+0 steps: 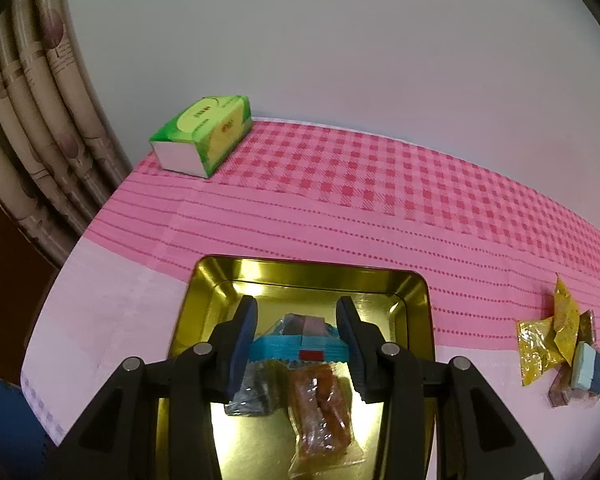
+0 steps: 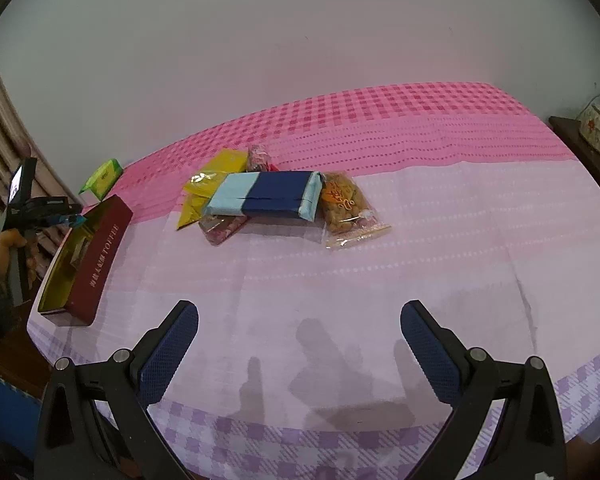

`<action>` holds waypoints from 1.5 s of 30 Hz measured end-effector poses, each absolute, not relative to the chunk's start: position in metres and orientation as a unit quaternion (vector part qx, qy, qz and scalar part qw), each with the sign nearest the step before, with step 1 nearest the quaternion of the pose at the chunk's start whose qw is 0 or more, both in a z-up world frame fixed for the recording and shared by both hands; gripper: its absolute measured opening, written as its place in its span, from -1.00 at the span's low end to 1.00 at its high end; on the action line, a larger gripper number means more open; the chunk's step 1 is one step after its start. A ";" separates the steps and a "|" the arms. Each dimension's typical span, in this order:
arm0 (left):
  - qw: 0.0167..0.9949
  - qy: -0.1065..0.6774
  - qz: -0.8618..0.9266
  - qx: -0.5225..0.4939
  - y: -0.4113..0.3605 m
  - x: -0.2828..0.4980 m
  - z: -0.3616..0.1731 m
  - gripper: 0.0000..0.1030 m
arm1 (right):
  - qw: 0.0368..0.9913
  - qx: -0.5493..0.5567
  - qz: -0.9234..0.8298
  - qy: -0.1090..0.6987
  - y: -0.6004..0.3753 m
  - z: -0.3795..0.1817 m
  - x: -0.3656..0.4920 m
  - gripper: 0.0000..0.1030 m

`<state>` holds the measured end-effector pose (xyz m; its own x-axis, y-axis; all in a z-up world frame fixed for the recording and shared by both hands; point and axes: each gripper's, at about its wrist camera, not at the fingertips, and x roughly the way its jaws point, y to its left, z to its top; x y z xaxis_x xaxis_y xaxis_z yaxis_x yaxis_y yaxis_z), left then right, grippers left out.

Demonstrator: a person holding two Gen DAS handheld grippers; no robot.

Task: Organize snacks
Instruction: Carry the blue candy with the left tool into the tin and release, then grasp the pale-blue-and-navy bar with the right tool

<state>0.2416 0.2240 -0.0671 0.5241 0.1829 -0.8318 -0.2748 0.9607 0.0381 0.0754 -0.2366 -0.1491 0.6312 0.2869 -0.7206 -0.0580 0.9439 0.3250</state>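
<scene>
Left gripper: held over the gold tin, its jaws pinched onto a blue-wrapped snack by the sides
Right gripper: jaws spread wide, nothing between them, hanging above the pale front part of the tablecloth
Tin contents: a clear-wrapped brown snack and a darker clear packet lay on the gold floor, below the held snack
Tin from the right wrist: red outside, gold inside, at the table's left edge
Loose pile: a two-tone blue pack rested on yellow packets and a reddish packet, with a bag of brown pieces touching its right end
Far corner: a green tissue pack sat on the pink checked cloth, well apart from the tin
</scene>
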 end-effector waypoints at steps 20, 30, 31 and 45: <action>0.866 0.461 0.151 -0.126 0.253 0.239 -0.097 0.24 | 0.883 0.129 0.090 0.442 -0.235 -0.167 0.080 0.97; 0.921 0.355 0.081 -0.141 0.238 0.107 -0.020 0.30 | 0.895 0.092 0.068 0.431 -0.247 -0.175 0.087 0.96; 0.923 0.355 0.073 -0.133 0.234 0.087 -0.021 0.30 | 0.897 0.087 0.065 0.428 -0.248 -0.176 0.089 0.96; 0.915 0.378 0.009 -0.141 0.195 -0.041 -0.053 0.30 | 0.893 -0.104 0.155 0.409 -0.163 -0.151 0.182 0.94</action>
